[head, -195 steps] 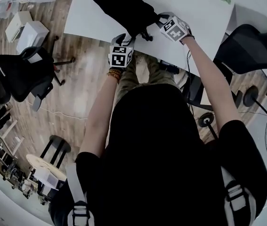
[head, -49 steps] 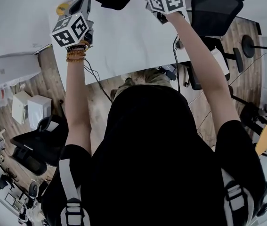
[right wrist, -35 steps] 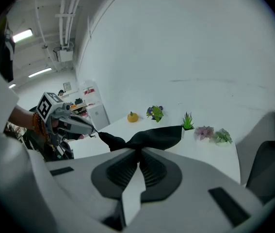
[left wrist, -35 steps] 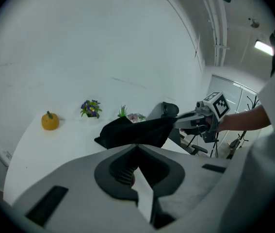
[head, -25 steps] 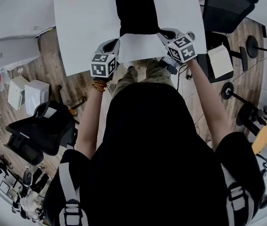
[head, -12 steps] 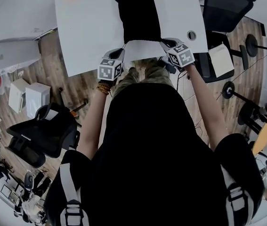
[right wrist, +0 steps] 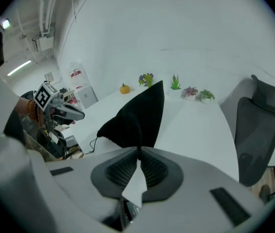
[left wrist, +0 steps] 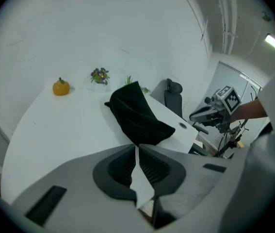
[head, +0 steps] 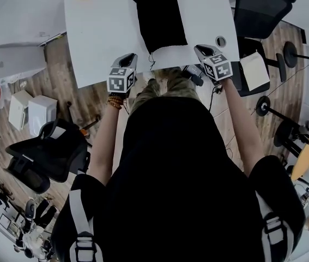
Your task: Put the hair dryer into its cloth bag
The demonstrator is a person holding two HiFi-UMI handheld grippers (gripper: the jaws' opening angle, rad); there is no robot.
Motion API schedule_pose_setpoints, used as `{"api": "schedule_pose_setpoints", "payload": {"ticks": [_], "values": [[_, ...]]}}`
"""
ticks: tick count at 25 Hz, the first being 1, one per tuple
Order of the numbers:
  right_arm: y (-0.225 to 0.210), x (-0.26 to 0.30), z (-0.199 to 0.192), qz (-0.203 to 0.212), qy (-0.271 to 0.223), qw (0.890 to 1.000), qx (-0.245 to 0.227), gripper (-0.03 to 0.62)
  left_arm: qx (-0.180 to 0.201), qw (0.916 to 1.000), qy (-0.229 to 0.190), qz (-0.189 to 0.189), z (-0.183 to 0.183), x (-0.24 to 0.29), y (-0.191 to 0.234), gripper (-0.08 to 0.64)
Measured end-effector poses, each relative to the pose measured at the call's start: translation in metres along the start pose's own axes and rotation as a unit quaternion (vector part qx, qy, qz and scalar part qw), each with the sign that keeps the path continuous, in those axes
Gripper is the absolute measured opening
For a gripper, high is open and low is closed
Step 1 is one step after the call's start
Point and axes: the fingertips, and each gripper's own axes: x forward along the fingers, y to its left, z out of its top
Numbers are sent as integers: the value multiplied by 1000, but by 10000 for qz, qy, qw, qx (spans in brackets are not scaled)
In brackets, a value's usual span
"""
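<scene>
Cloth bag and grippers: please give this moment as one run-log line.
cloth bag: lying on table, untouched | left gripper: shut, empty | right gripper: shut, empty | hair dryer: not visible

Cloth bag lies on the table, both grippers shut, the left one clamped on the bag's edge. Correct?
No. The left gripper is shut on nothing; the left gripper view shows its jaws together, short of the cloth bag. The rest holds.
</scene>
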Motion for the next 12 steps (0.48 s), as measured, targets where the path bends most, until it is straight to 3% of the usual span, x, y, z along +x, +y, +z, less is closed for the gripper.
{"api": "schedule_pose_setpoints", "payload": {"ticks": [3,6,9,12], "values": [[-10,-13,52,-210,-667,9974,-168,37,156,9982,-548,198,49,-6,4,26],[-13,-38,121,-457,-1515,9865,-430,37,397,9905,-1249,415,111,-20,3,26],[-8,-74,189,-715,-2375,9661,-713,37,650,9744,-2024,724,176,-45,-1,26],[0,-112,242,-942,-3115,9412,-910,37,801,9524,-2741,1070,232,-76,-11,26]]}}
